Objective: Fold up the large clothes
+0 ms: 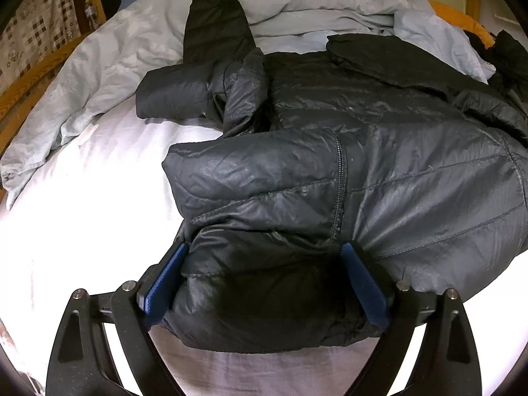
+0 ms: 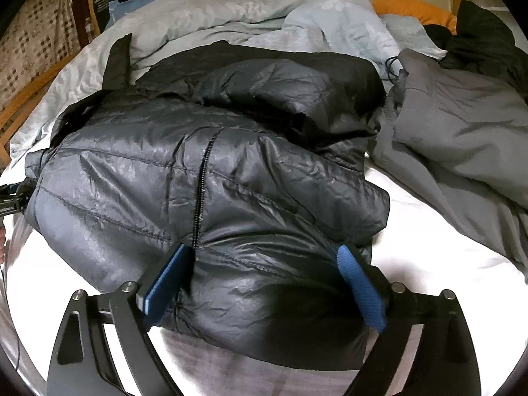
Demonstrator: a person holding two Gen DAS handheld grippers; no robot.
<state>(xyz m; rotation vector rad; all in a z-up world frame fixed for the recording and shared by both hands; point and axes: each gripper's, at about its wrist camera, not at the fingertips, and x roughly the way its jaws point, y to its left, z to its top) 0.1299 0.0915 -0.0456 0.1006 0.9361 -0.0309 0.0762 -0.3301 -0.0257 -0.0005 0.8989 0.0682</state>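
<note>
A dark grey quilted puffer jacket (image 1: pixel 363 138) lies on the white bed sheet (image 1: pixel 82 198), its bottom part folded over, one sleeve (image 1: pixel 214 29) stretched toward the far side. My left gripper (image 1: pixel 264 250) is open, its blue pads either side of the jacket's near left folded edge. In the right wrist view the same jacket (image 2: pixel 214 165) fills the middle, zipper (image 2: pixel 201 194) running down it. My right gripper (image 2: pixel 264 250) is open, its pads straddling the jacket's near right edge. Fabric bulges between both pairs of fingers. The left gripper's body shows at the left edge (image 2: pixel 10 201).
A rumpled light blue duvet (image 1: pixel 297 3) lies beyond the jacket. A grey garment (image 2: pixel 462 138) and a black one (image 2: pixel 485 36) lie at the right, with an orange pillow (image 2: pixel 412 8) behind. A wooden bed frame (image 1: pixel 29 76) runs along the left.
</note>
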